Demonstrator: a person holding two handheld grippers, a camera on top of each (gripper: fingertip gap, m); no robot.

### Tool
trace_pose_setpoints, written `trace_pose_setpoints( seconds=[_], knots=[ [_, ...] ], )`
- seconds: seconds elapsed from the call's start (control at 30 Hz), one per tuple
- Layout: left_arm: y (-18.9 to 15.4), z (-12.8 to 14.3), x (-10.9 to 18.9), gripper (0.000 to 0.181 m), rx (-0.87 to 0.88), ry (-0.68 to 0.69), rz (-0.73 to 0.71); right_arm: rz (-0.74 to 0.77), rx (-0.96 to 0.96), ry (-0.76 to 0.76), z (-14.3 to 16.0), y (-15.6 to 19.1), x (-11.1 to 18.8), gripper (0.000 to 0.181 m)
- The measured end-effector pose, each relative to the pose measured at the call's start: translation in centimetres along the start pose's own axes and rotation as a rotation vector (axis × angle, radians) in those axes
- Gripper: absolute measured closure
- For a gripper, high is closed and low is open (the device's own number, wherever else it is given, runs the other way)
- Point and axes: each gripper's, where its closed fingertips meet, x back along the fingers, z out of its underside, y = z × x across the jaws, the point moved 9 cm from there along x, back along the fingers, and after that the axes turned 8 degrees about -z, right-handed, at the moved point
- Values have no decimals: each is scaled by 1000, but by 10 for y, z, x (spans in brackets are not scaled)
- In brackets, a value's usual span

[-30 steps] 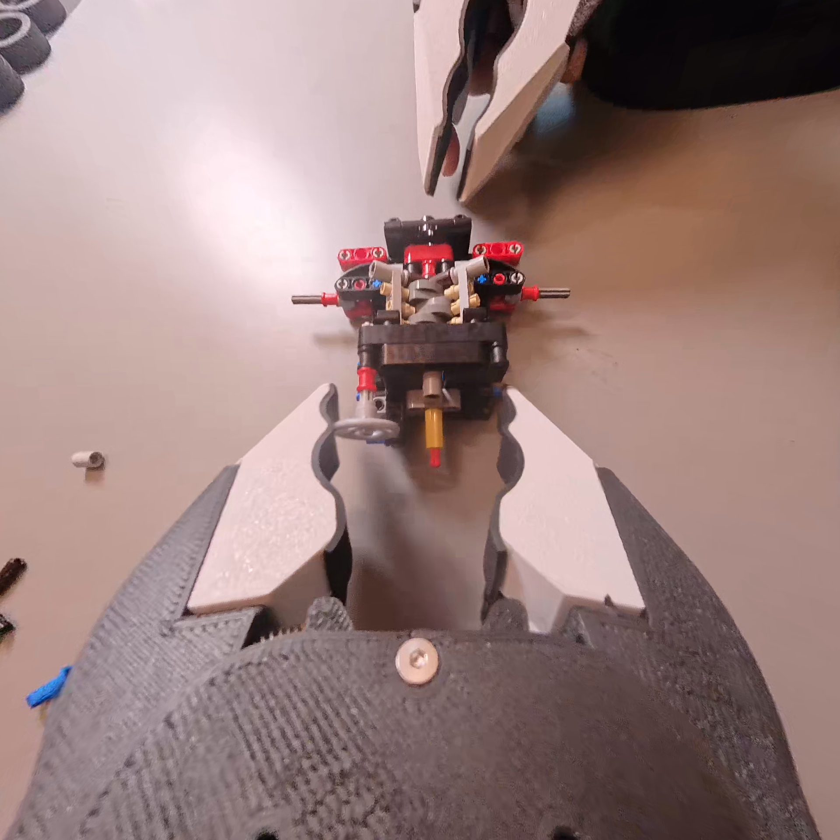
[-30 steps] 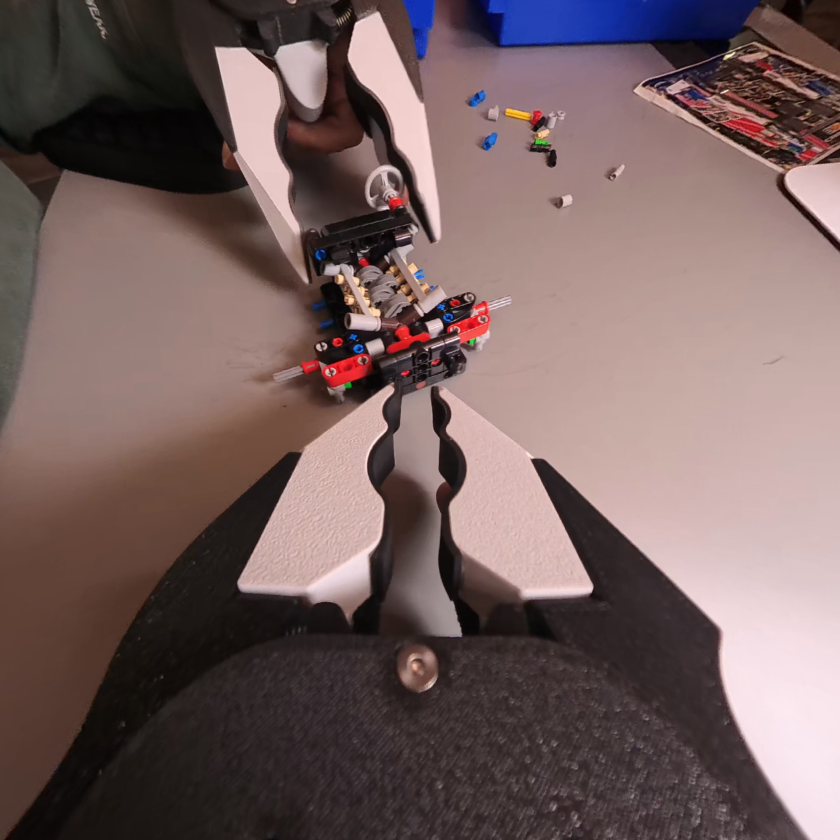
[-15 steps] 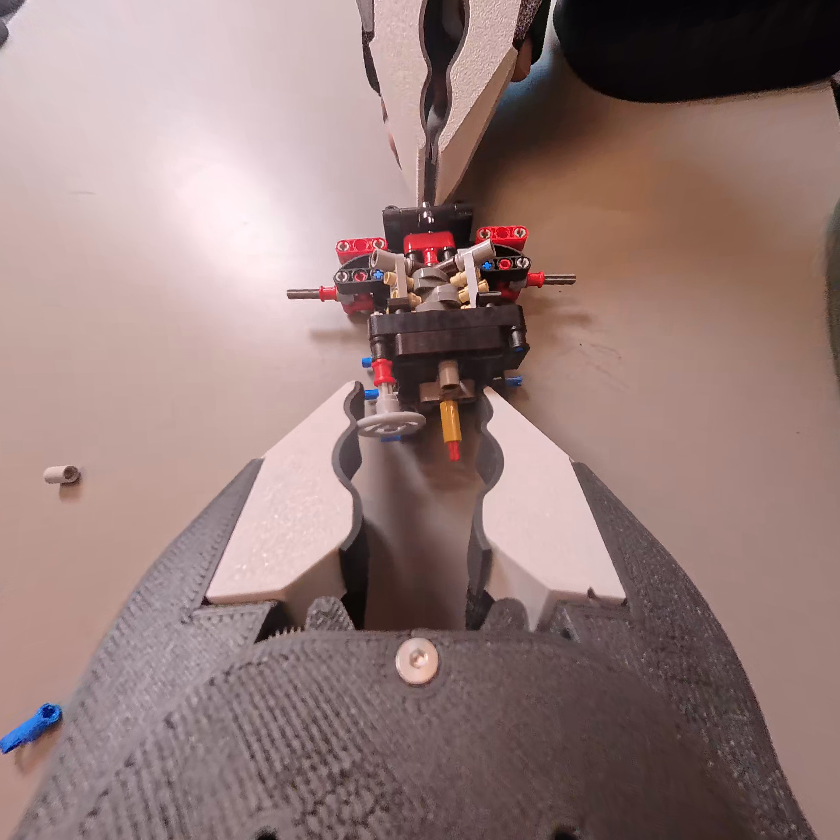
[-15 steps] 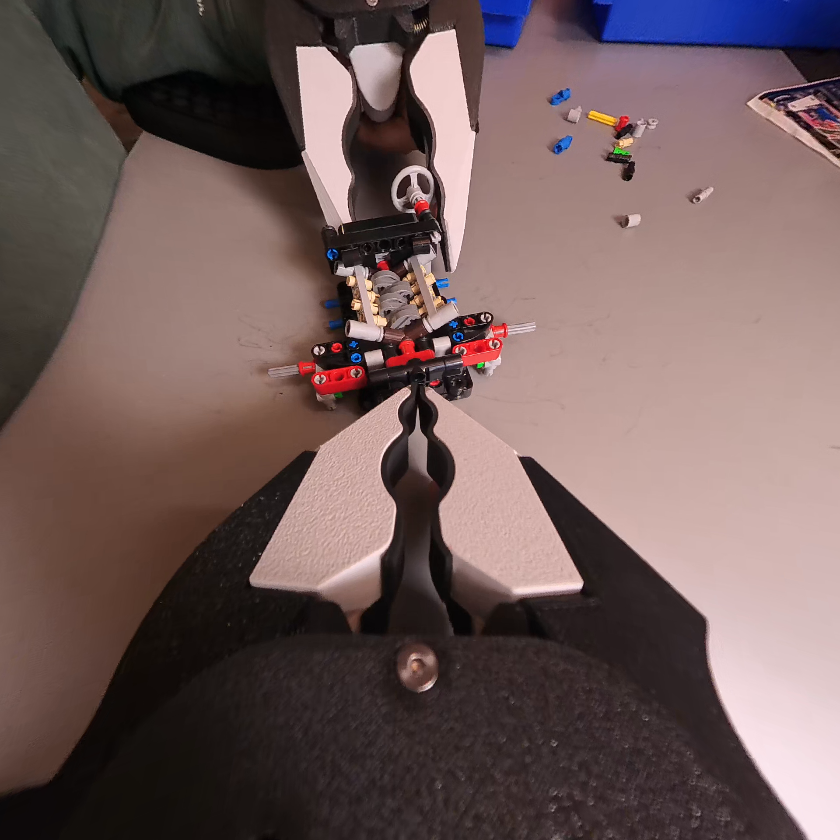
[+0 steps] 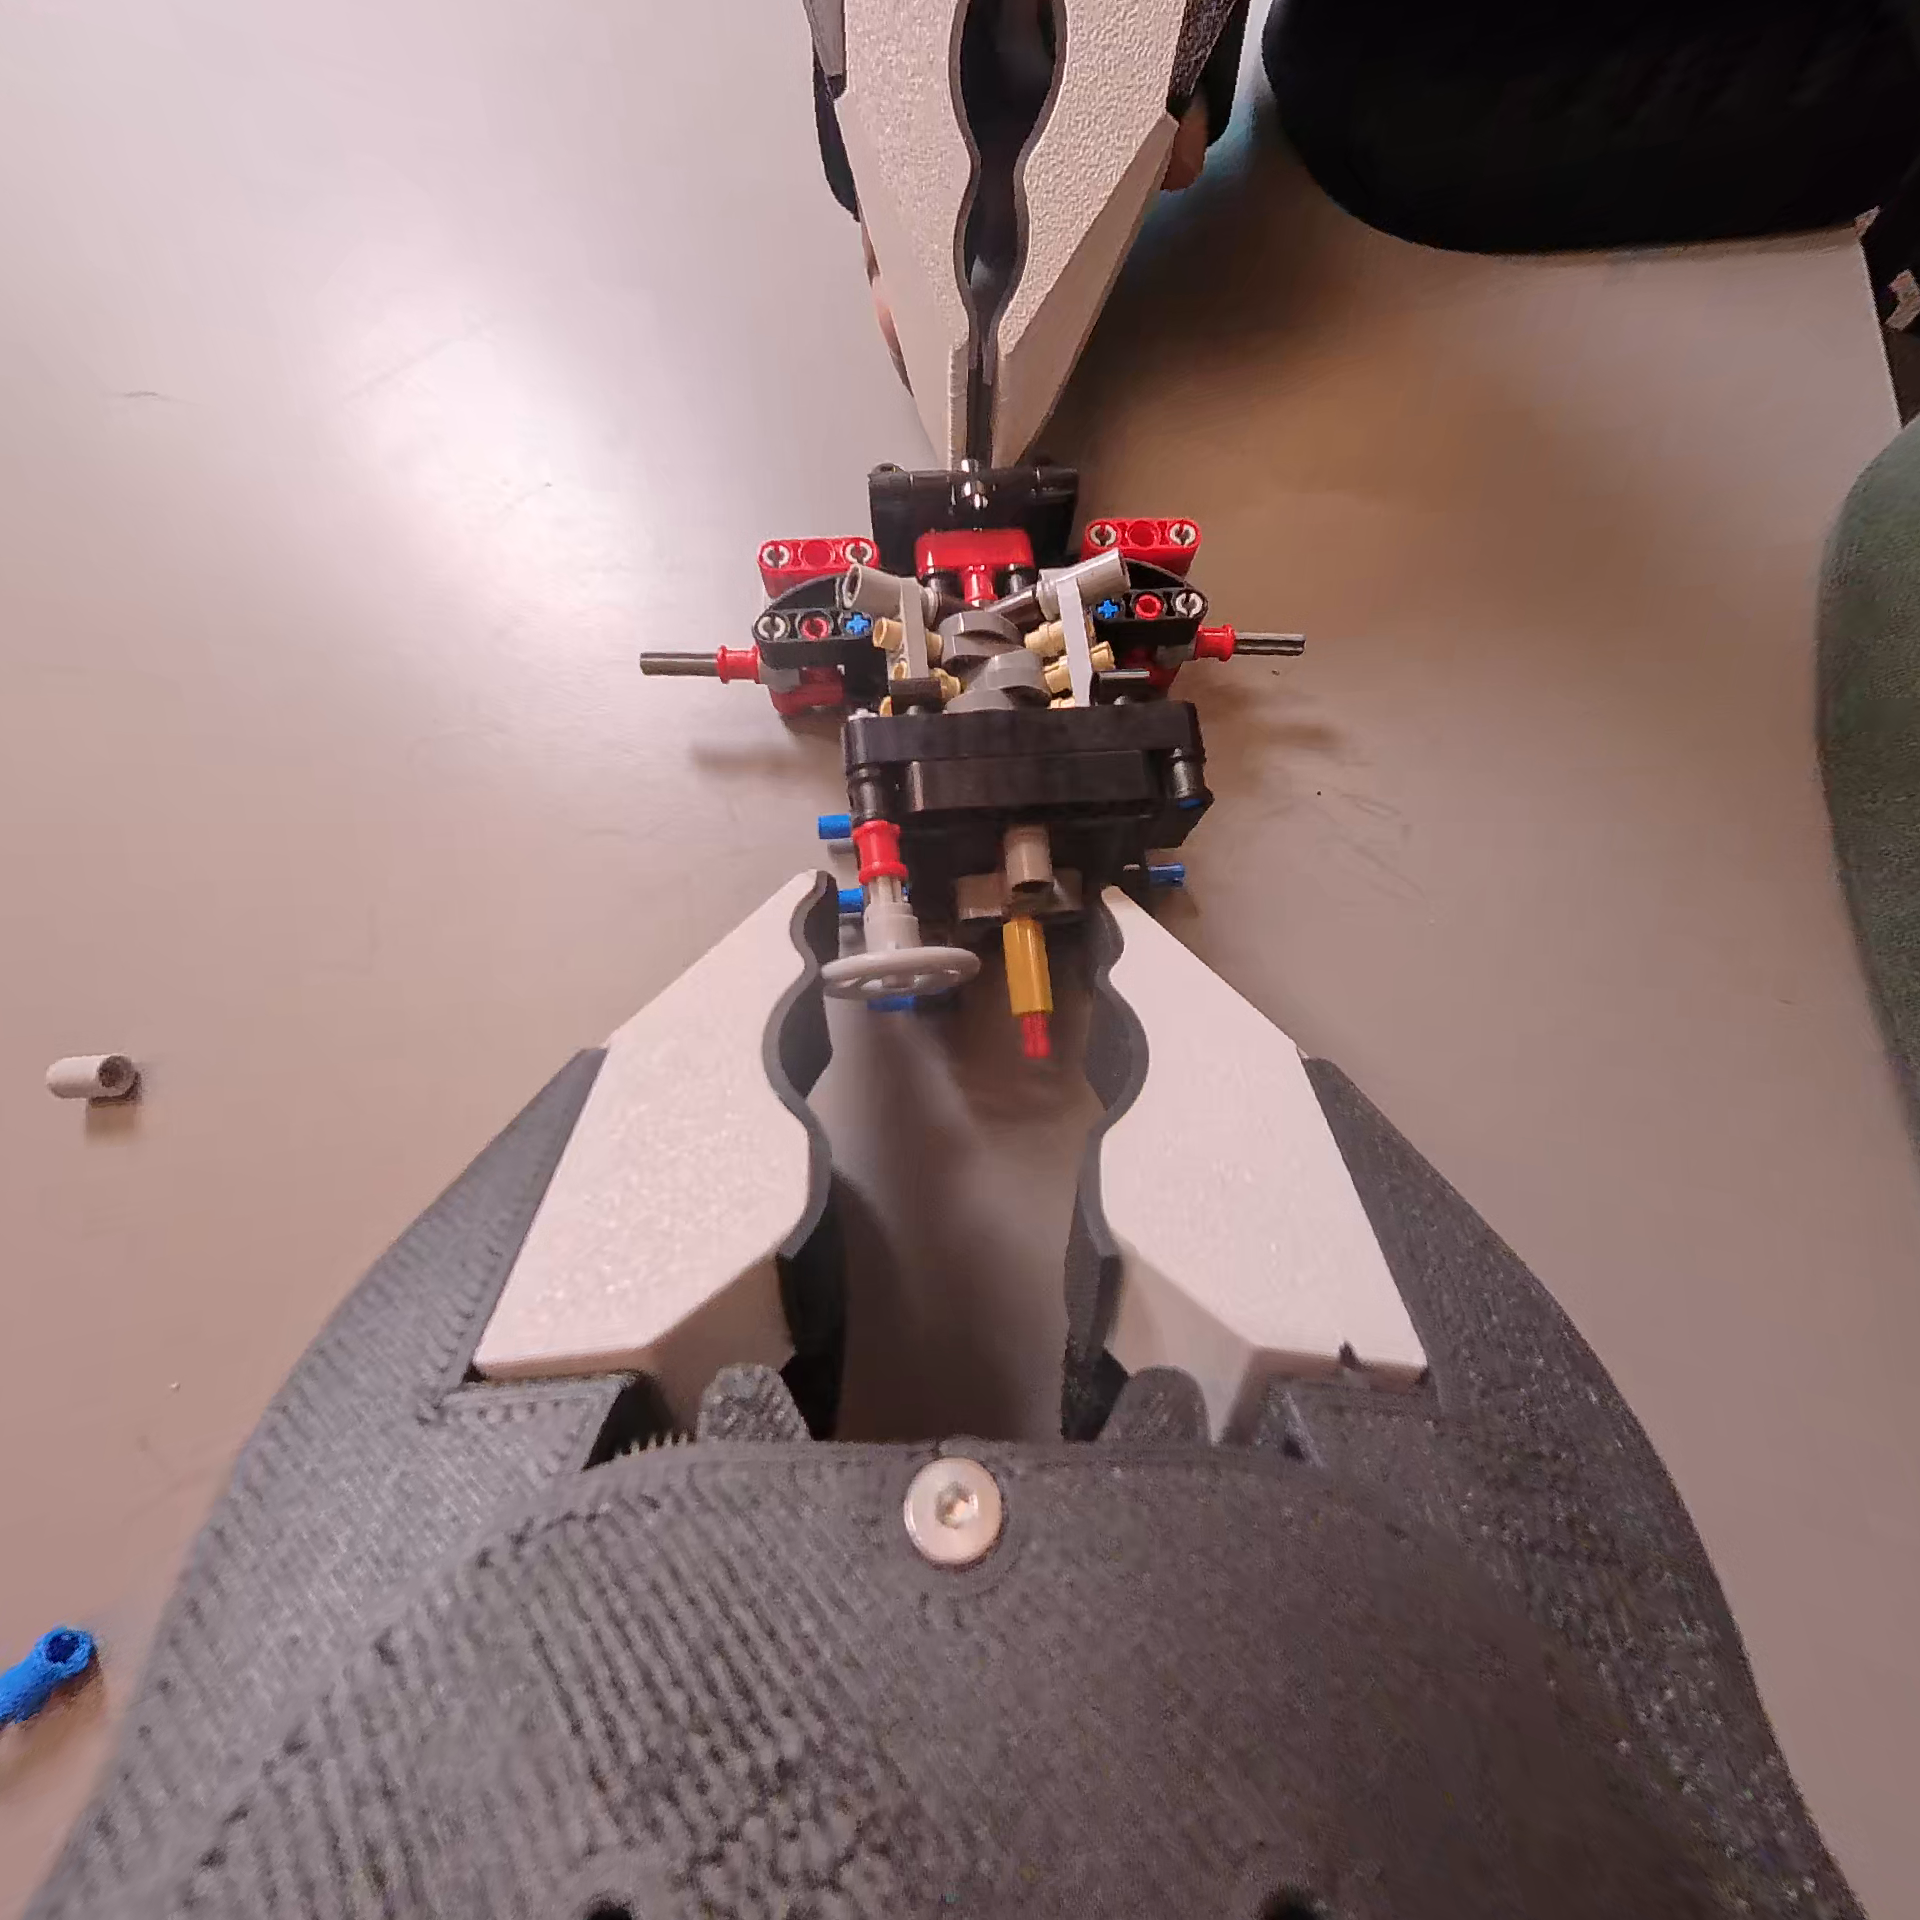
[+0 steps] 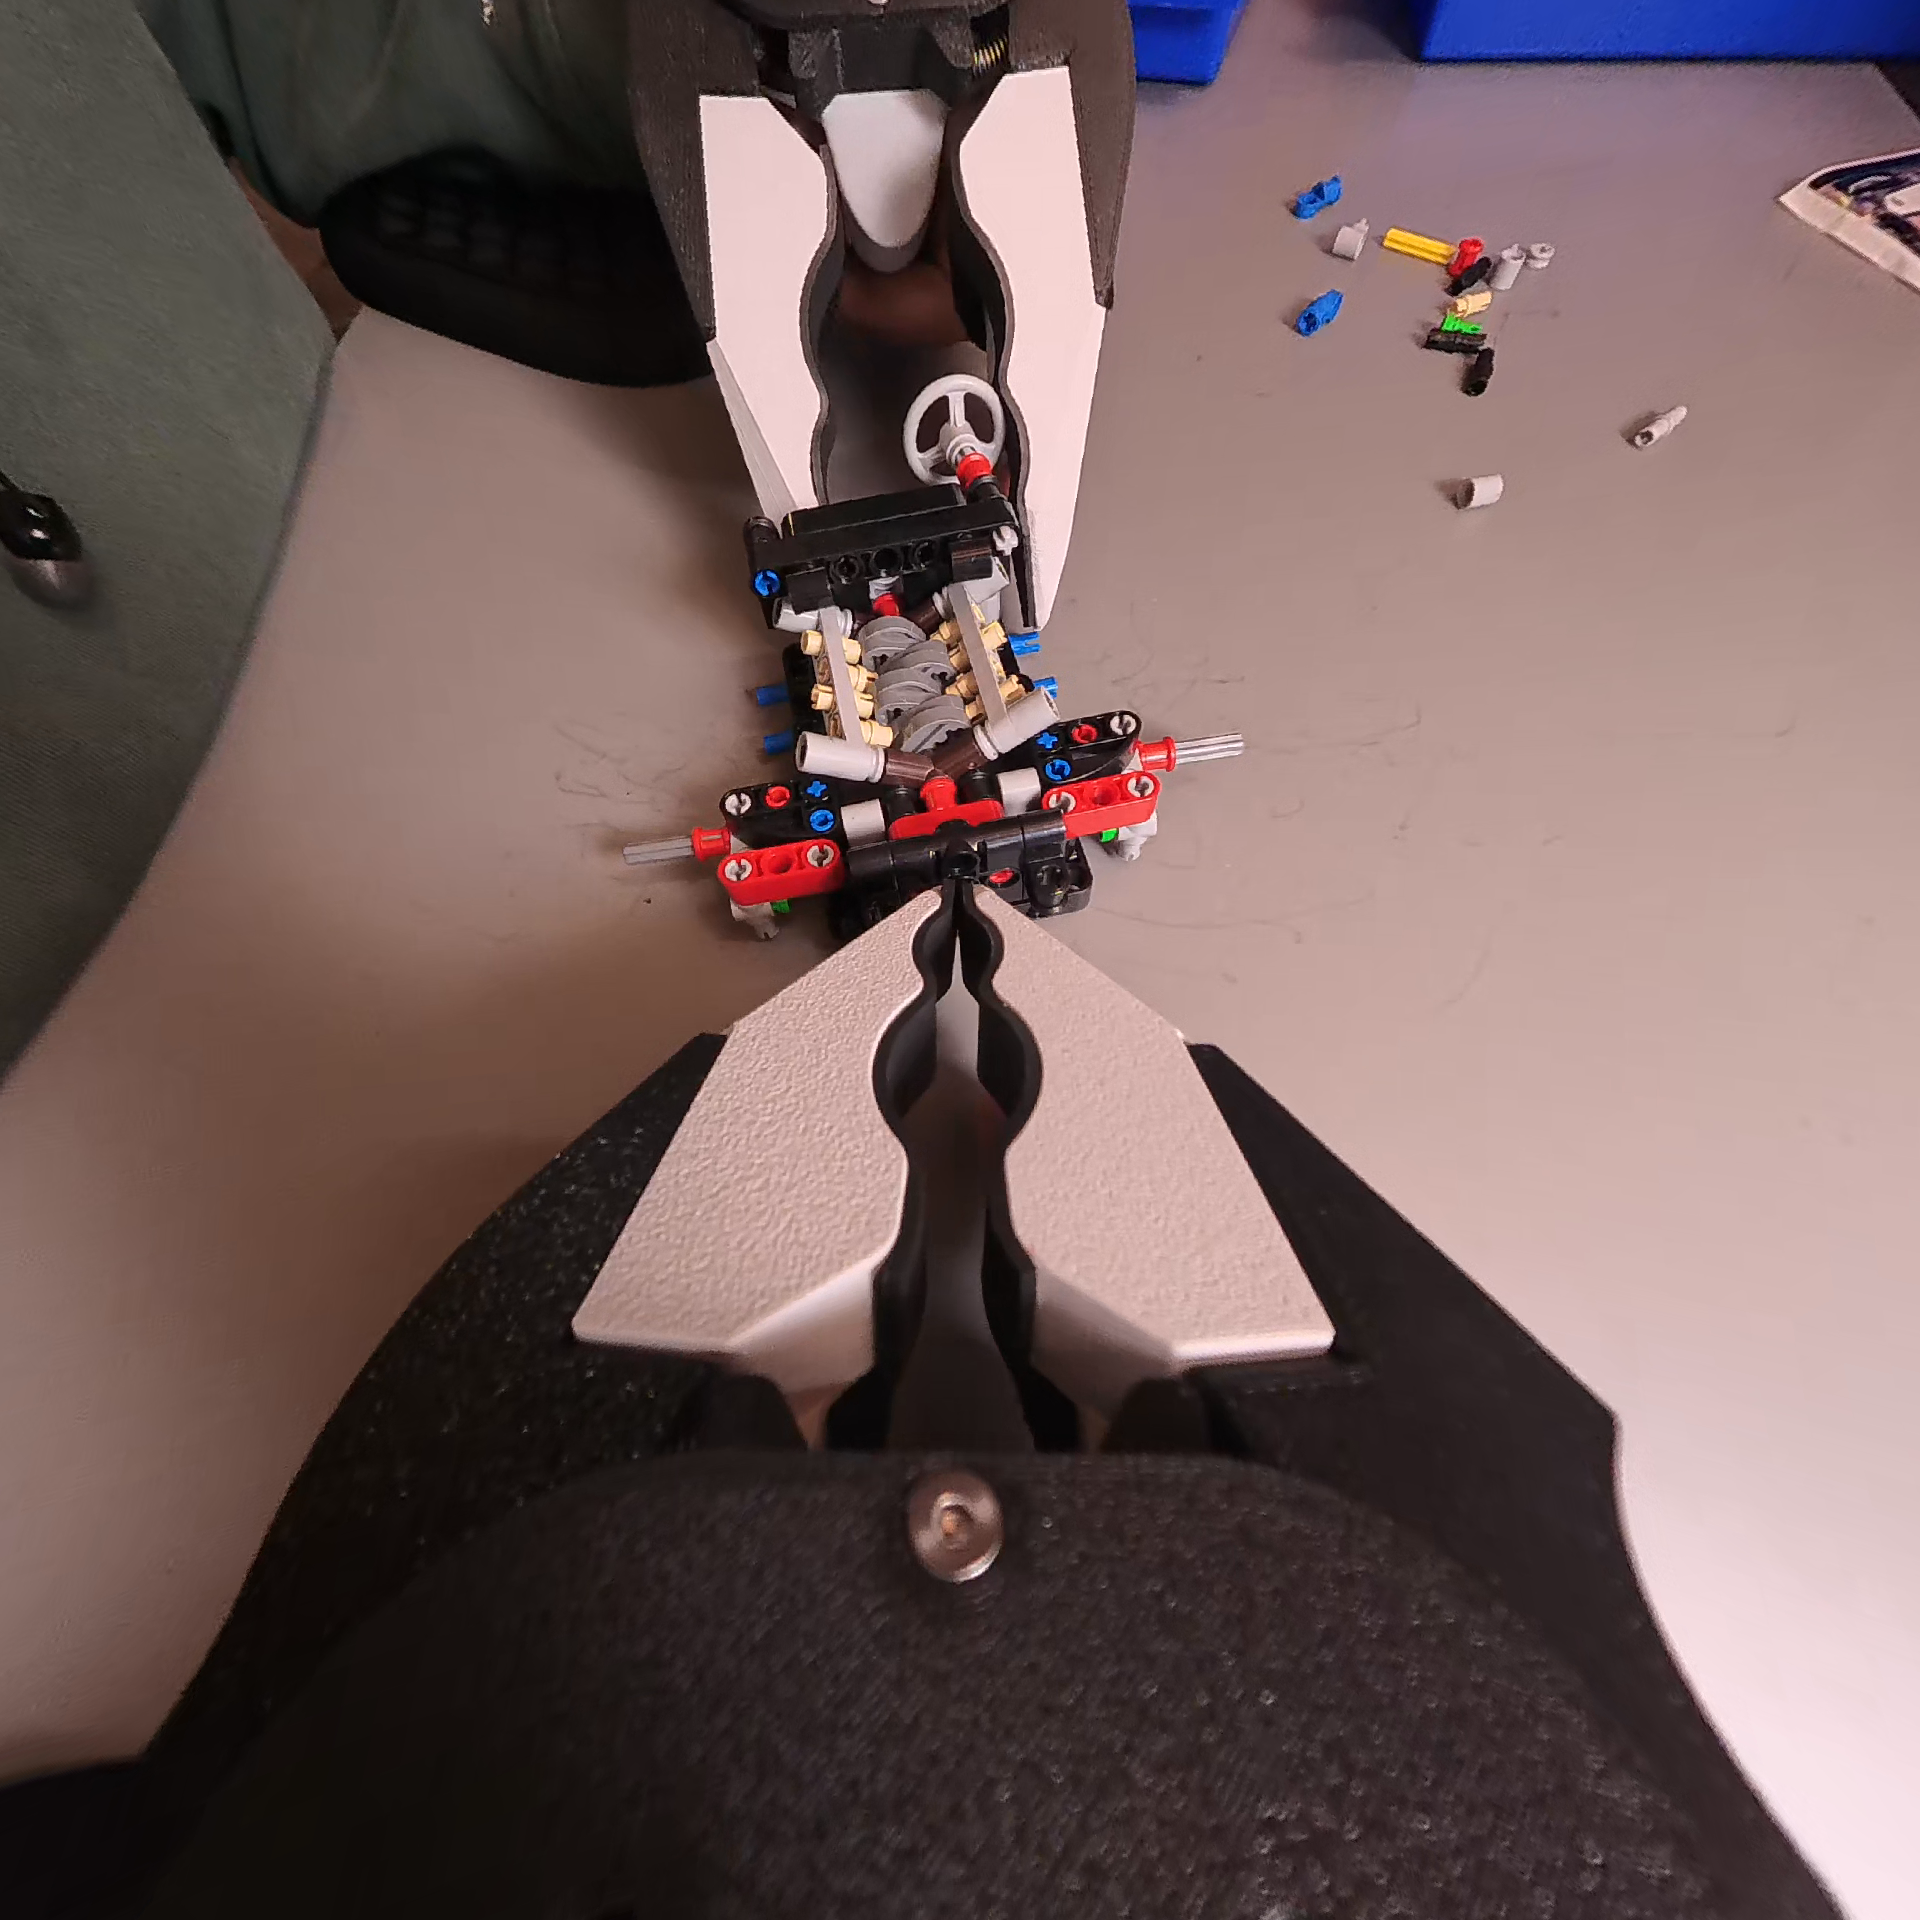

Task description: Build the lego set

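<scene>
**A:** Where is the model sitting?

**B:** The lego chassis [image 5: 1013, 707] rests on the grey table [image 5: 364, 416], lengthwise between my two grippers. Its grey steering wheel [image 5: 902, 970] and a yellow axle piece [image 5: 1027, 966] point toward my left gripper [image 5: 961, 914].

**A:** Is the left one gripping it?

**B:** Its fingers are spread, one on each side of the chassis's black rear frame, with the wheel and the yellow piece between them. The right fingertip [image 5: 1127, 925] looks pressed against the frame's corner; I cannot tell whether the other touches.

**A:** And the right?

**B:** My right gripper [image 6: 958, 896] is pinched down to a sliver, its tips meeting a small black pin [image 6: 961, 860] at the middle of the chassis's front crossbar. I cannot tell whether they clamp it or only touch it.

**A:** Anything else on the table?

**B:** A scatter of loose small parts [image 6: 1455, 301] far to the right, a light grey sleeve [image 5: 94, 1076] and a blue connector [image 5: 42, 1673] beside the left gripper, and blue bins [image 6: 1642, 26] at the far edge.
</scene>
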Motion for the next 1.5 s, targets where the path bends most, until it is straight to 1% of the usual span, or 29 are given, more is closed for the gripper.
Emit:
trace_pose_setpoints(
  seconds=[0.6,0.83,1.03,1.07,1.17,1.2,1.23,1.33,1.4,1.5],
  knots=[
    [4,0,0,135,-17,-4,7,-32,-3,6,1,-6,0,181],
    [5,1,0,134,-21,-14,11,-1,6,15,0,-4,0,181],
    [5,1,0,133,-63,-56,6,46,12,45,5,2,18,168],
    [6,1,0,132,-65,-63,8,50,19,48,6,4,19,162],
    [11,-1,4,125,-49,-93,2,73,51,74,5,6,15,131],
    [15,-2,7,125,-41,-109,-6,82,61,78,4,4,14,123],
    [19,-3,11,125,-32,-119,-33,86,64,73,2,1,11,119],
    [31,-1,21,127,-32,-126,-152,55,72,65,-3,-3,1,116],
    [34,0,29,127,-29,-148,-216,38,74,83,-4,-1,-6,120],
    [38,-1,44,133,-25,-158,-336,78,60,117,-6,5,-11,138]
  ],
)
